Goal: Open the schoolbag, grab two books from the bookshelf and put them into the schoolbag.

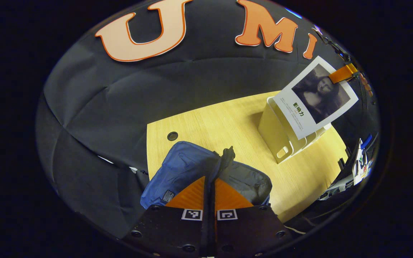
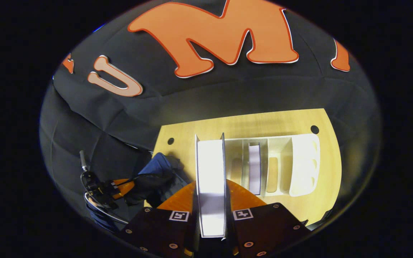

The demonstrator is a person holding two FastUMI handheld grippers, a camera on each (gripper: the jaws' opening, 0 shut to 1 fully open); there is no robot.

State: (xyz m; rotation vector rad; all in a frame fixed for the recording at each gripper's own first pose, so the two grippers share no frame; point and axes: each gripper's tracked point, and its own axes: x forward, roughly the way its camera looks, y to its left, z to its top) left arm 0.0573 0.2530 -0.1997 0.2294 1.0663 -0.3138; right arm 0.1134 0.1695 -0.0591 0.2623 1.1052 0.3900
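Holding a white book (image 2: pixel 210 186) edge-on between its fingers, your right gripper (image 2: pixel 212 215) keeps it above the white bookshelf (image 2: pixel 301 161) on the wooden table (image 2: pixel 249 123). Your left gripper (image 1: pixel 208 193) is pinched on a dark strap (image 1: pixel 224 159) of the blue schoolbag (image 1: pixel 181 168) at the table's near corner. The book's cover is hidden there; the bag's opening is hard to make out.
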